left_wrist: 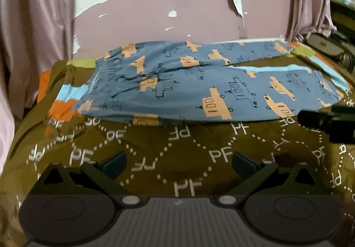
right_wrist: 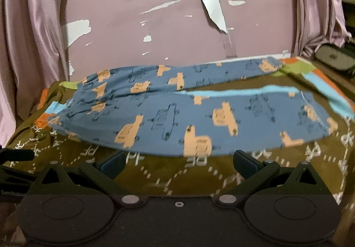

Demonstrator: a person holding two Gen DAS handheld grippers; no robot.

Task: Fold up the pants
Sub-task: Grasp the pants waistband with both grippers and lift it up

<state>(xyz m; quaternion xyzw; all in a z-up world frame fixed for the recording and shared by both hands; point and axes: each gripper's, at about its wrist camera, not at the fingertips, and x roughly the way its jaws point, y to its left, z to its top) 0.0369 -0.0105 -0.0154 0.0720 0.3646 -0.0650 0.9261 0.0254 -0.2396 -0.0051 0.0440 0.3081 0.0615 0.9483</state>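
Note:
Blue pants (left_wrist: 188,89) with tan vehicle prints lie spread flat on the bed, waistband at the left, two legs reaching right with a gap between them. They also show in the right wrist view (right_wrist: 188,118). My left gripper (left_wrist: 178,161) is open and empty, hovering over the bedspread just short of the pants' near edge. My right gripper (right_wrist: 179,161) is open and empty, close to the near leg's edge. The right gripper's dark tip (left_wrist: 326,119) shows at the right of the left wrist view by the leg hem.
The olive bedspread (left_wrist: 177,147) with white "PF" print covers the bed, with orange, light blue and green patches at the far side. A pink wall with peeling paint (right_wrist: 177,31) stands behind. Pink curtains (right_wrist: 33,47) hang at both sides. A dark object (right_wrist: 335,58) sits at the far right.

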